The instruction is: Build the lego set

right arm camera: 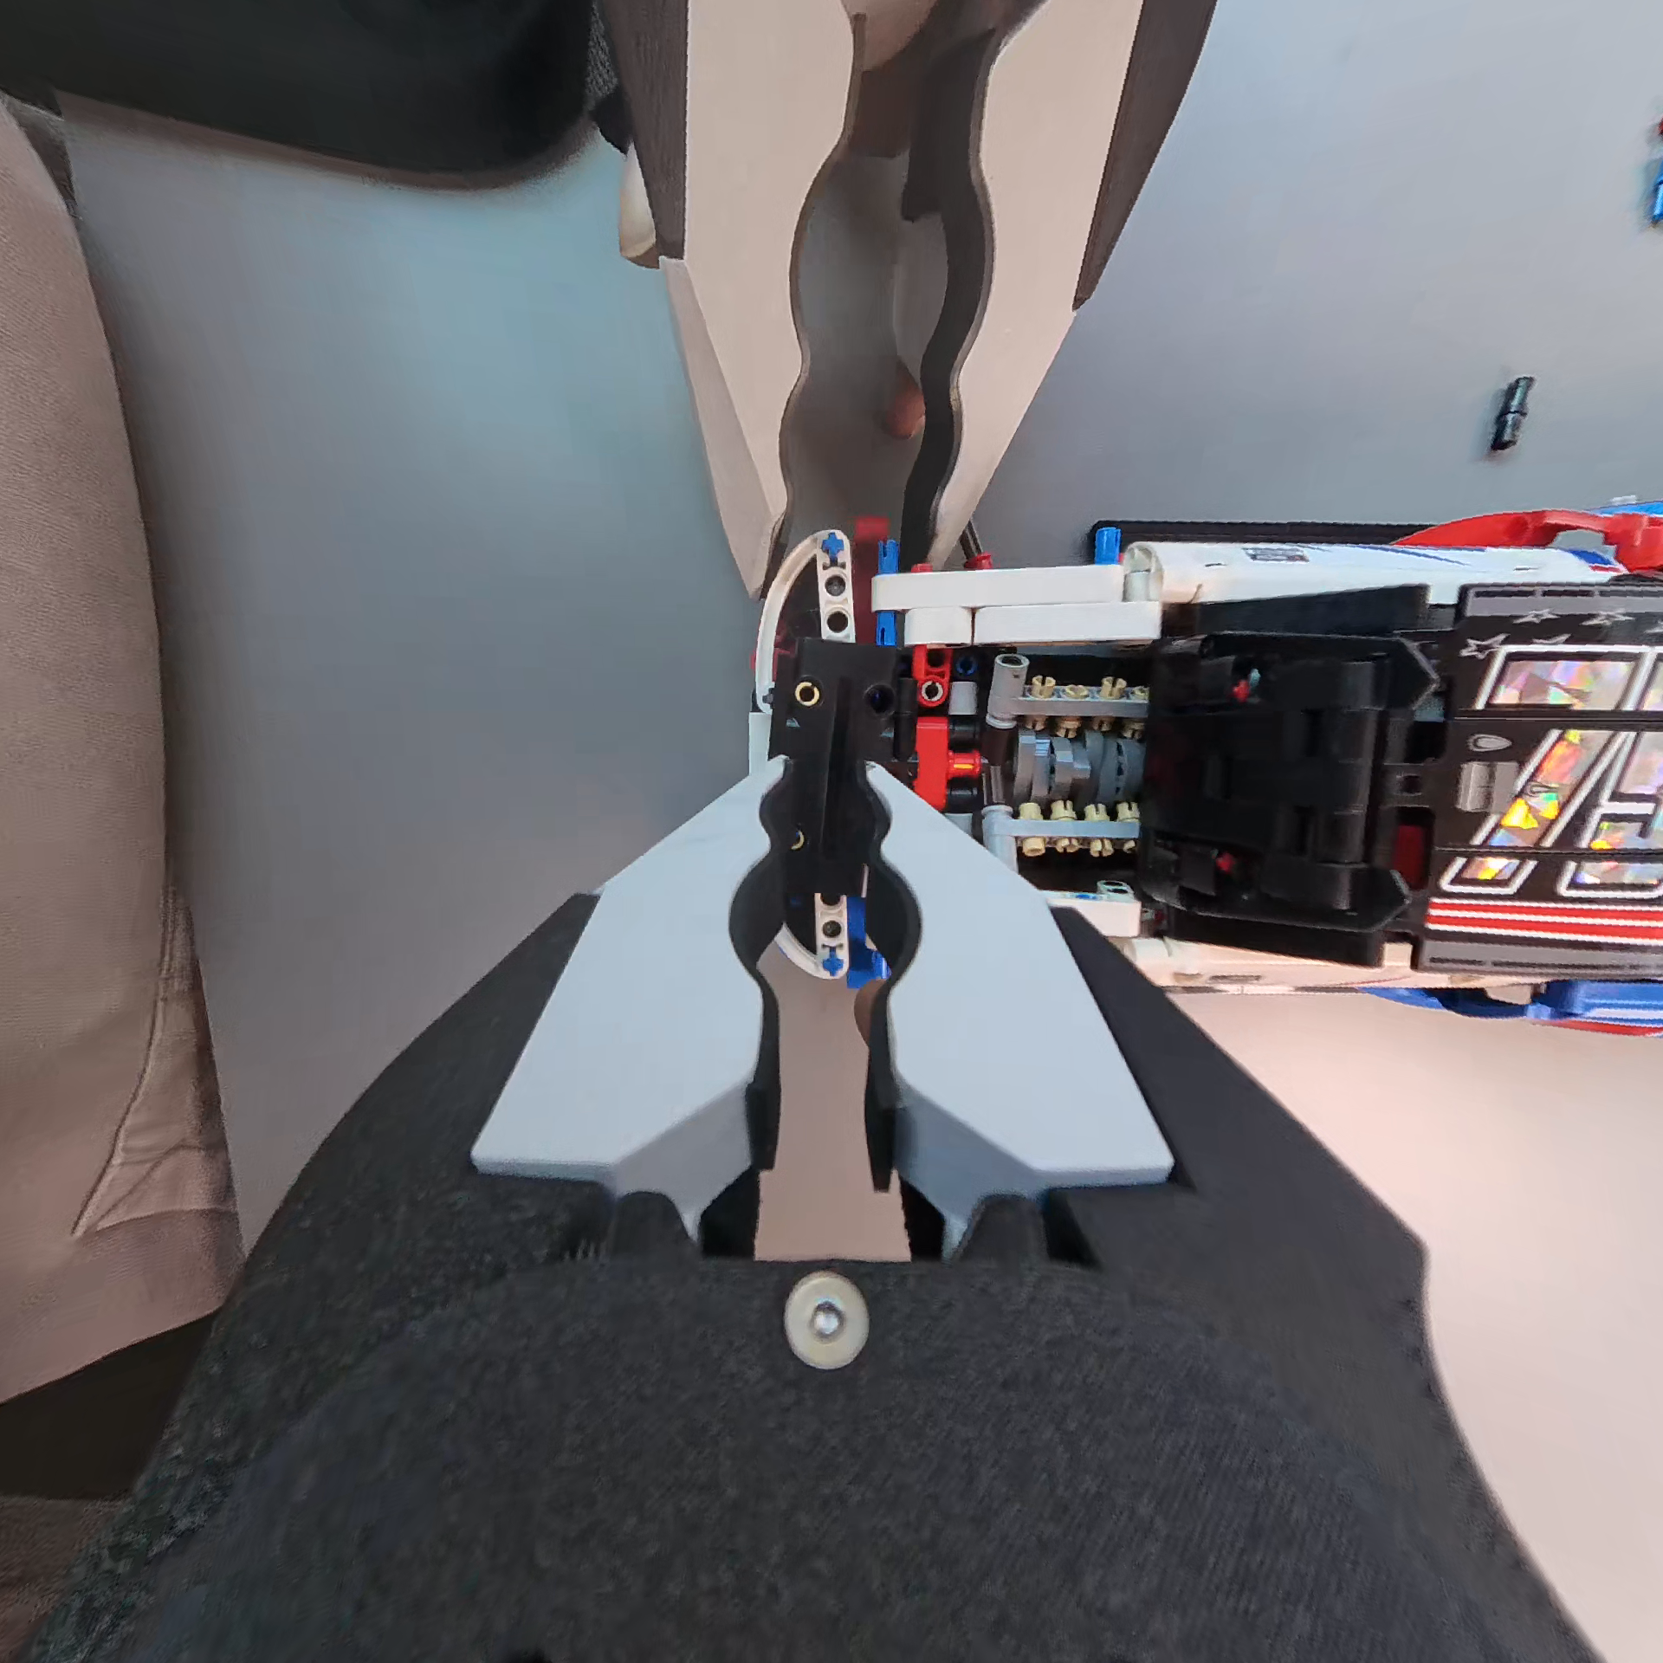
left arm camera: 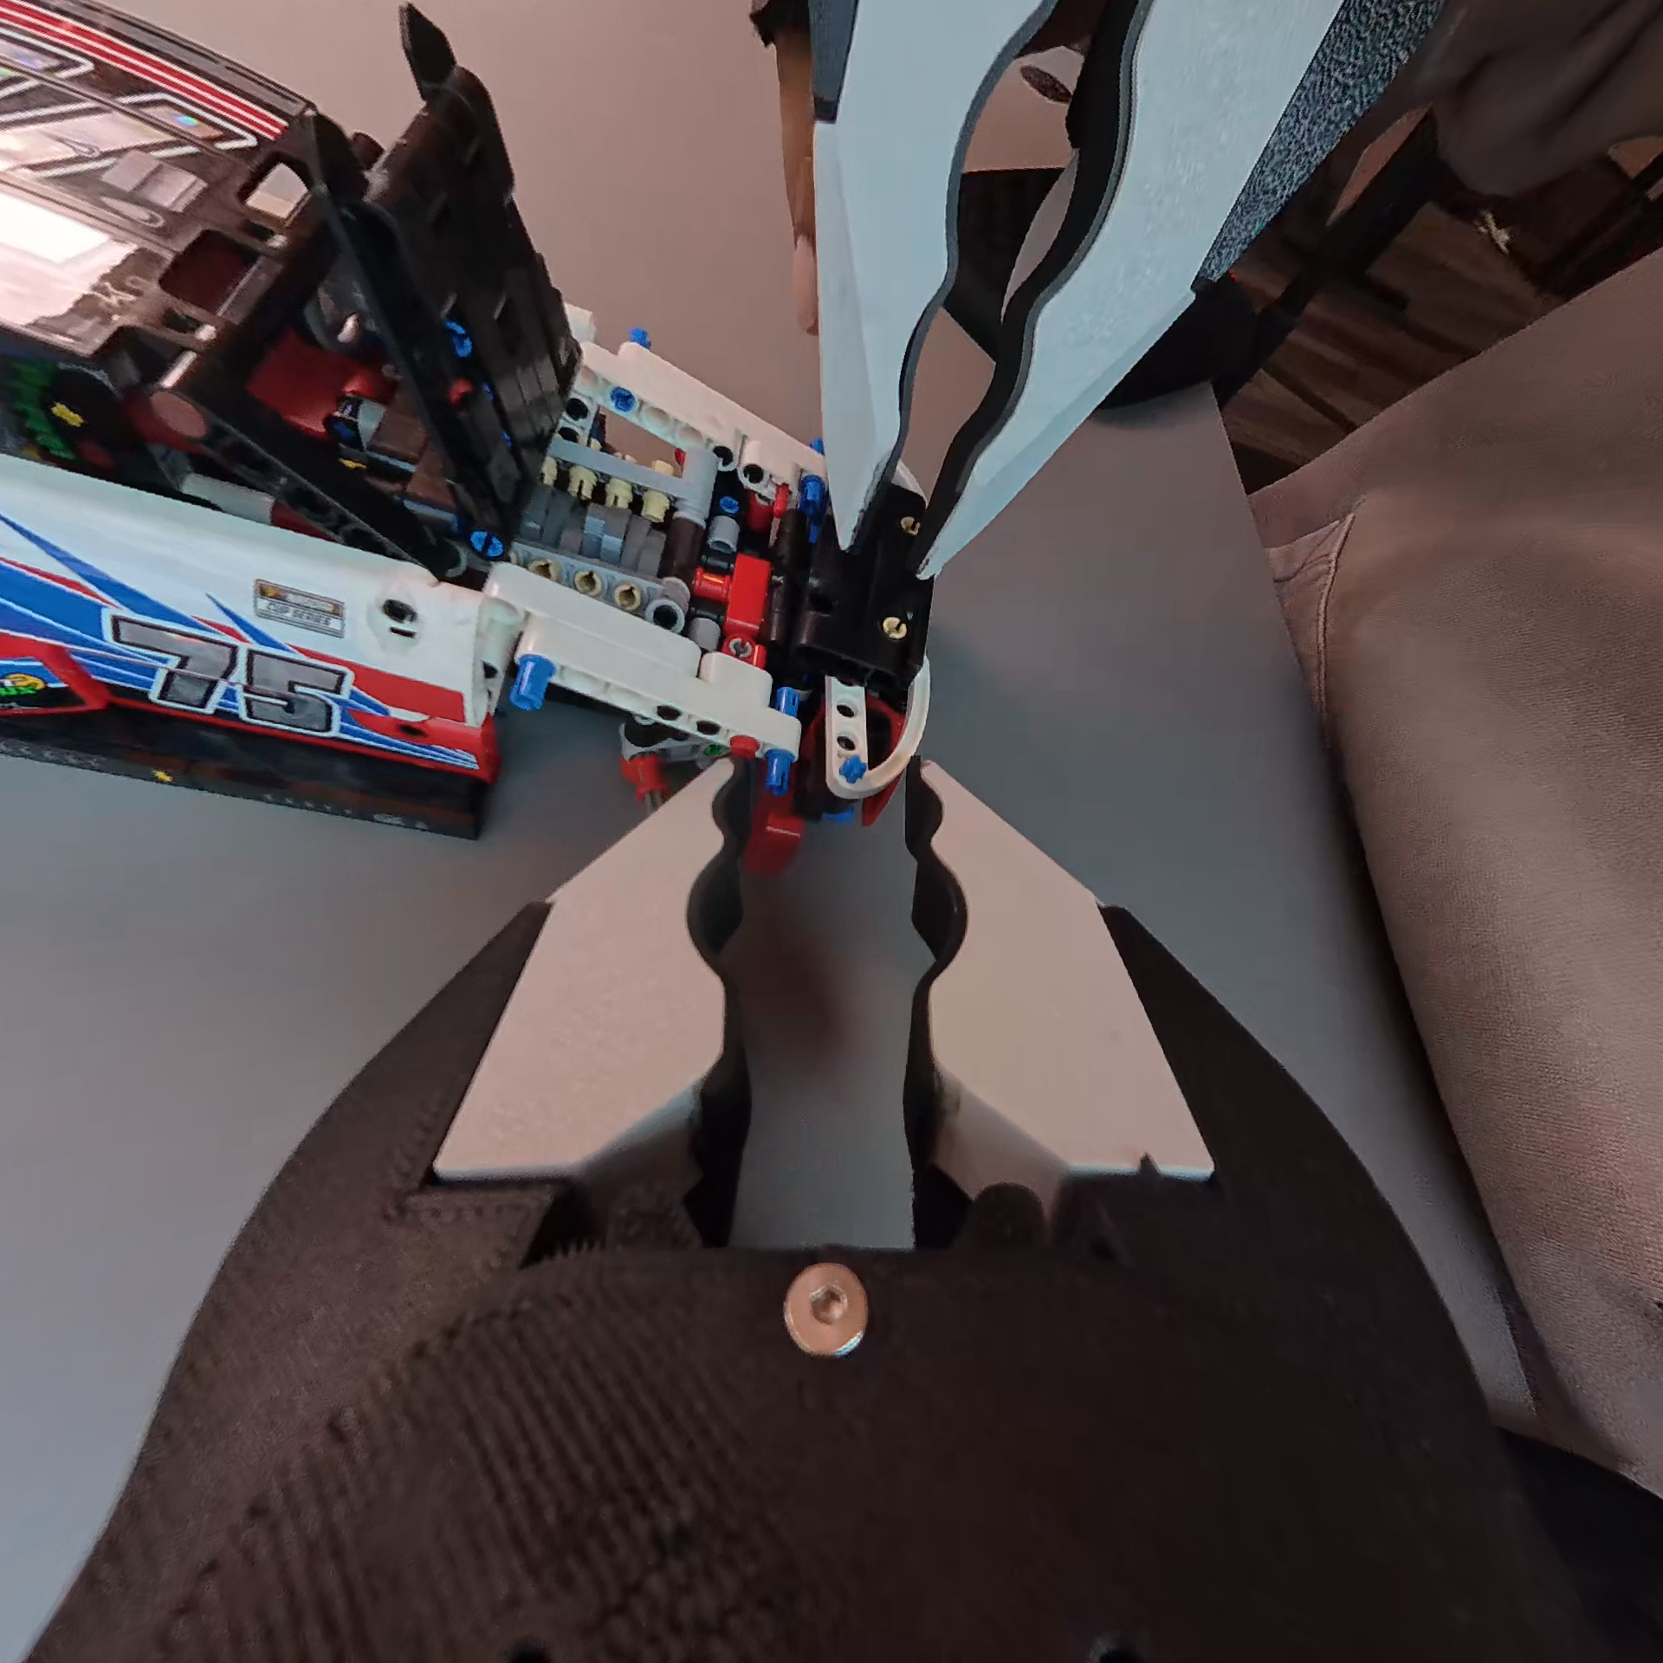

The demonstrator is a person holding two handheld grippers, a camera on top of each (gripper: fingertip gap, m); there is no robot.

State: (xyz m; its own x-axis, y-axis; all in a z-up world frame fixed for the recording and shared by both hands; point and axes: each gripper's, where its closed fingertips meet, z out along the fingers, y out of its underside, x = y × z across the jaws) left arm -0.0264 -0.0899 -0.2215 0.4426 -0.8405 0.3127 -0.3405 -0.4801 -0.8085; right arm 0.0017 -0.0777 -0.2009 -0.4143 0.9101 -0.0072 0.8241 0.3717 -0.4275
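A white, red, blue and black lego race car (left arm camera: 270,630) lies on the grey table (left arm camera: 180,1035), hood open, engine parts showing; it also shows in the right wrist view (right arm camera: 1260,765). My right gripper (right arm camera: 823,774) is shut on a black lego piece (right arm camera: 828,720) and holds it against the car's front end. From the left wrist view it comes down from above (left arm camera: 886,549) with the black piece (left arm camera: 864,621). My left gripper (left arm camera: 823,774) closes around the car's front corner, at the white arch (left arm camera: 855,729) and red part (left arm camera: 774,828); it also shows in the right wrist view (right arm camera: 850,558).
A beige cushion (left arm camera: 1485,810) runs along the table's edge close to both grippers, also in the right wrist view (right arm camera: 72,720). A small loose black part (right arm camera: 1512,414) and a blue one (right arm camera: 1656,180) lie on the table beyond the car. Left tips to right tips: about 5 centimeters.
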